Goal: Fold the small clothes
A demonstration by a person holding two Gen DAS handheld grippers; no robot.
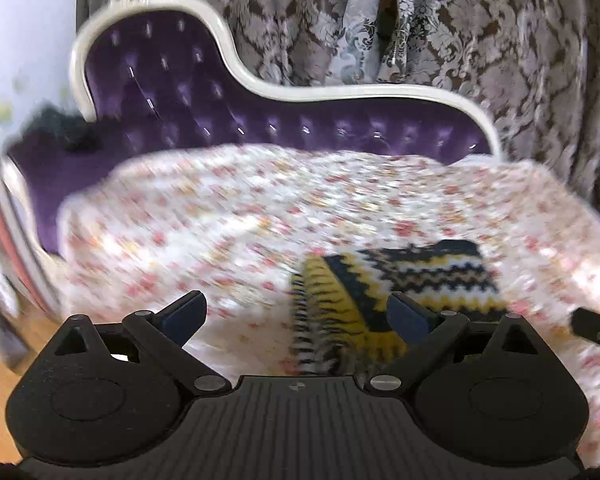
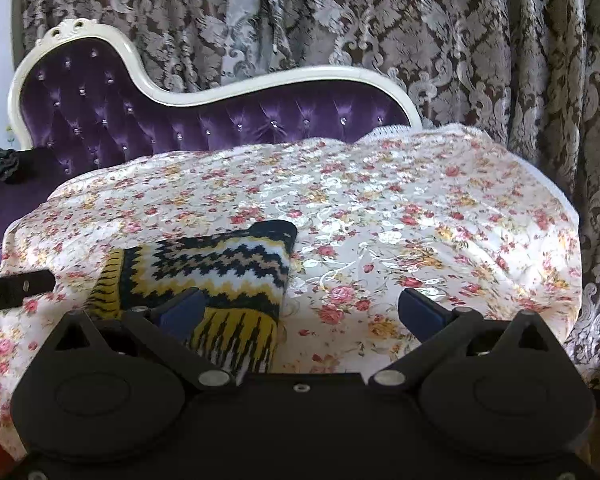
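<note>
A small knitted garment (image 1: 404, 280) with black, yellow and white zigzag stripes lies folded on the floral cloth (image 1: 220, 216). It also shows in the right wrist view (image 2: 220, 272). My left gripper (image 1: 296, 314) is open and empty, just above the cloth, with the garment under its right finger. My right gripper (image 2: 300, 312) is open and empty, its left finger over the garment's near end. The right gripper's tip shows at the right edge of the left wrist view (image 1: 596, 332). The left wrist view is blurred.
The floral cloth (image 2: 400, 220) covers a surface in front of a purple tufted sofa (image 2: 140, 116) with a white frame. Patterned grey curtains (image 2: 460, 40) hang behind. A dark ruffled item (image 2: 4, 166) lies on the sofa at the left. The cloth's right edge drops off.
</note>
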